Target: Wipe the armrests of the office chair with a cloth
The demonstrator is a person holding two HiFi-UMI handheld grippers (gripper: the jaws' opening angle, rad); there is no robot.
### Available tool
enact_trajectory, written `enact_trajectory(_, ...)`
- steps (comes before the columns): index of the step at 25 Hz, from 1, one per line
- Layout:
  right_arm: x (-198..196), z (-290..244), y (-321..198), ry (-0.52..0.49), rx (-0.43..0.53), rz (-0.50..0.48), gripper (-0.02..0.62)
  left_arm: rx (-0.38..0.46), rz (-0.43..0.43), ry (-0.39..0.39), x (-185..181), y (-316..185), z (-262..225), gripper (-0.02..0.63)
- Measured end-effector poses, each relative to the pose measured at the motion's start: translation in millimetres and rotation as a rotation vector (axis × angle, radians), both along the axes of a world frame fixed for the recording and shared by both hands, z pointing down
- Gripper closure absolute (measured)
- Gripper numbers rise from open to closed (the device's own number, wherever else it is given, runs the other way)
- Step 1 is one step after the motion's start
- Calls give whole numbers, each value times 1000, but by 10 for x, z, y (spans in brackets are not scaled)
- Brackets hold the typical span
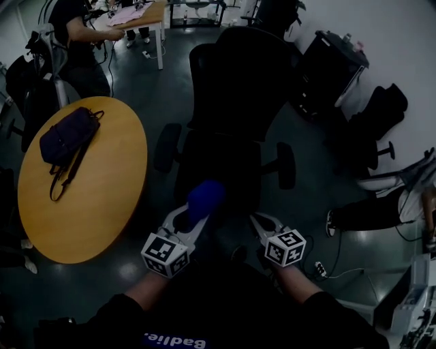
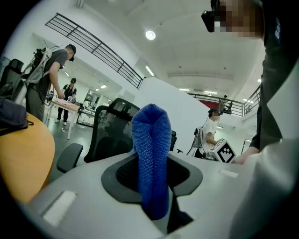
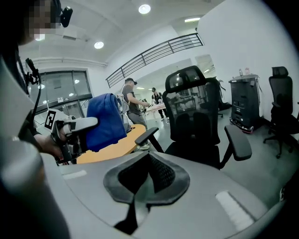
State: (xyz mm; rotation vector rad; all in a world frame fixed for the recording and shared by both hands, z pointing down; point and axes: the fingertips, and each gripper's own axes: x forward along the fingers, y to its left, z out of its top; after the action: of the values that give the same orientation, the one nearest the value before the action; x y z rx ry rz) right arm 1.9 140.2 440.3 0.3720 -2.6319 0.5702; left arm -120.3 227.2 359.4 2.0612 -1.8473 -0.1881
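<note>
The black office chair stands straight ahead, with its left armrest and right armrest out to the sides. A folded blue cloth sticks up from my left gripper, which is shut on it just in front of the seat. In the left gripper view the blue cloth fills the gap between the jaws, and one armrest shows behind. My right gripper hovers beside it, shut on nothing. The right gripper view shows the chair, both armrests and the cloth.
A round wooden table with a dark bag stands at the left. A person works at a desk at the back left. A black cabinet, another chair and someone's leg are on the right.
</note>
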Motion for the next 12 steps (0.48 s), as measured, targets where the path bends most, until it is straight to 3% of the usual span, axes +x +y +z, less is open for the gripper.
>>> enact_trajectory(7,163,-419,47,-104,55,-73,591,20,-60,-23,319,159,-246,475)
enact_trajectory(12,512,-712,-38,-215,83,-140,591,-5,-137,-35,811,36,-273,475)
